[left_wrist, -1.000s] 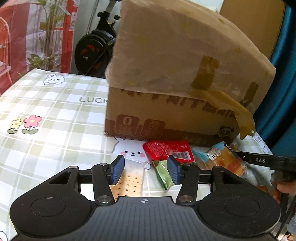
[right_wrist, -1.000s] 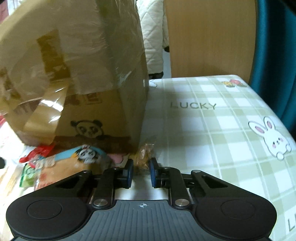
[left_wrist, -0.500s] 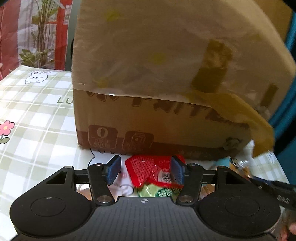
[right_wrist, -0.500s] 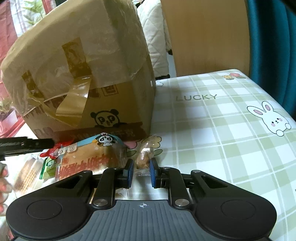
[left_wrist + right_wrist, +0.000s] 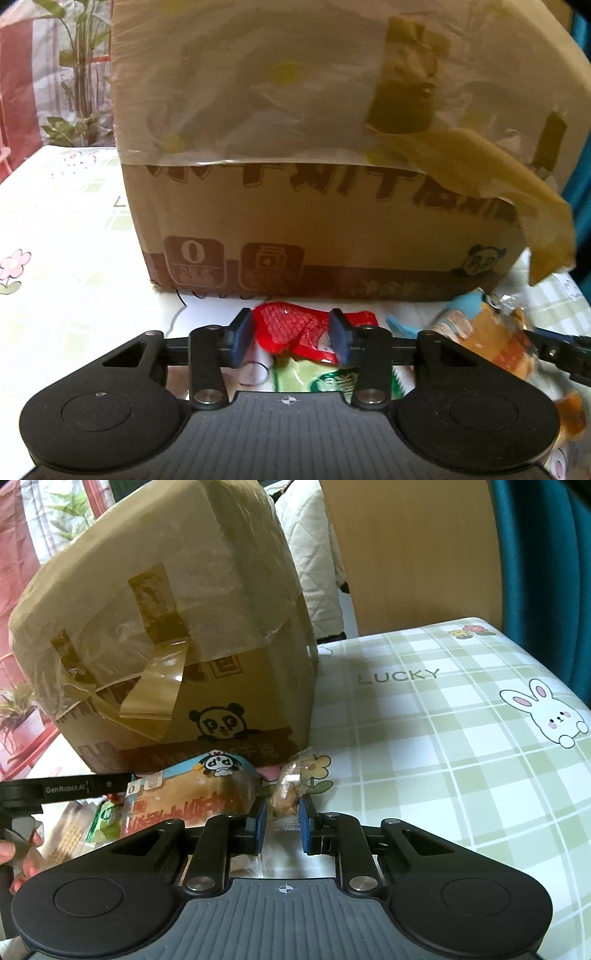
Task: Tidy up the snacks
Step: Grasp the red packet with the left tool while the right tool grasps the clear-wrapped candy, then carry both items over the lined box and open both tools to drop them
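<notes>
Snacks are all bunched up right in front of you, at the foot of the big box. Your left gripper (image 5: 291,338) has its blue pads either side of the crinkly red foil snack packet (image 5: 295,328) and the jaws are closing in on it, the right pad looks like it's touching the wrapper, the left one I can't quite call. Just under that packet, nearer you, sits a green-and-white plastic sachet (image 5: 314,380). Your right gripper (image 5: 282,821) is pinched as tight as it goes on a small clear-wrapped brown candy (image 5: 290,794), which pokes up from between the pads. Right beside it, to its left, lies the orange bread-style pack with a blue top and a panda logo (image 5: 195,794), and the green sachet peeks out past that. You can see your left hand (image 5: 16,860) on the handle at the edge of the right wrist view. All of it is on the green-and-white checked tablecloth with bunnies and "LUCKY" printed on it (image 5: 443,746). Behind the snacks stands the taped-up brown cardboard box with a panda print (image 5: 177,646), peeling tape hanging off its front.
</notes>
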Action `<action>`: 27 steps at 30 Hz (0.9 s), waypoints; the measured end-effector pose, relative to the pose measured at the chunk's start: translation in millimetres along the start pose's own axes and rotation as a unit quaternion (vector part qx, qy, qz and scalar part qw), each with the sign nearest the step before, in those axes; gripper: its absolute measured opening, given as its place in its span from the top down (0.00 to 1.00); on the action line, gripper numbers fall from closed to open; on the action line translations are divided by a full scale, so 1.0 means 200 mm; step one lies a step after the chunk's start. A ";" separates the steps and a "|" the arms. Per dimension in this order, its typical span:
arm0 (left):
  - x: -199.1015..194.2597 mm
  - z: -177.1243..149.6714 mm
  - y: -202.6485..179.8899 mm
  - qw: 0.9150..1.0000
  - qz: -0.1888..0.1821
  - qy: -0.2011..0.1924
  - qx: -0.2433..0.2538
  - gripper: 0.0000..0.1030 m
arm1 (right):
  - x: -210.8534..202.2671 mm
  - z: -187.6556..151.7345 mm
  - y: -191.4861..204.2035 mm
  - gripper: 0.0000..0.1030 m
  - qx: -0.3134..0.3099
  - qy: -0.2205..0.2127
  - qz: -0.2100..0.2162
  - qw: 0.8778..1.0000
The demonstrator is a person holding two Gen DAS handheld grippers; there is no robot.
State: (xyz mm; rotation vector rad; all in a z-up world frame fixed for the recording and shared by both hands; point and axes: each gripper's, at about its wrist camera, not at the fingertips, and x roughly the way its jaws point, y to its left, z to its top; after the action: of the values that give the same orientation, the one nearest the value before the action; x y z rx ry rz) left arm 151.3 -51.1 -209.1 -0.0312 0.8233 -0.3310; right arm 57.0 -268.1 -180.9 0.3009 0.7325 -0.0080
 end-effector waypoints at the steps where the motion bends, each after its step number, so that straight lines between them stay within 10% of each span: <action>1: -0.02 -0.01 0.01 1.000 -0.005 -0.001 0.000 0.60 | 0.00 0.00 0.00 0.84 0.001 -0.001 0.001 1.000; 27: -0.79 0.09 -0.03 0.981 -0.039 -0.188 0.036 0.61 | -0.41 0.18 0.28 0.84 -0.060 -0.113 0.036 0.991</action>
State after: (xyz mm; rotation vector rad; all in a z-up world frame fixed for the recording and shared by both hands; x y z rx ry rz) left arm 62.5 -10.8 -82.7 -0.0567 0.4347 -0.4130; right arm 26.8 -232.9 -86.8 0.2061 0.4943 0.0686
